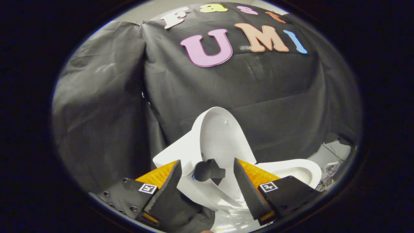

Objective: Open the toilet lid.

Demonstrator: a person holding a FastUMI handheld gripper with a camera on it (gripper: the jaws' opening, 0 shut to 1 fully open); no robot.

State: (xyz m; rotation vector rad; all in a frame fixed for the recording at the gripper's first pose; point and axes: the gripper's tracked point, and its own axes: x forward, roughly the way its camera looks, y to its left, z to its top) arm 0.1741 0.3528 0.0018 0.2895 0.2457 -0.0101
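Gripper view is showing us the toilet lid already swung up, its pale inner face turned toward us and leaning back near the black cloth wall. A dark knob handle is sticking out from the lid's lower edge, and it is sitting right between the two fingers of our gripper, slightly nearer the left finger than the right finger. The knob's stub is pointing across toward the right finger, while the lid's long axis is running up and away from us. The bowl's rim is lying beyond the right finger, low and to the side.

The jaws are standing wide apart, with clear gaps on both sides of the knob, so we are gripping nothing. We are holding the gripper low and angled upward, fingers pointing at the lid's base. We are judging the lid to be open or nearly so; whether it is resting against the cistern or wall behind, we cannot tell.
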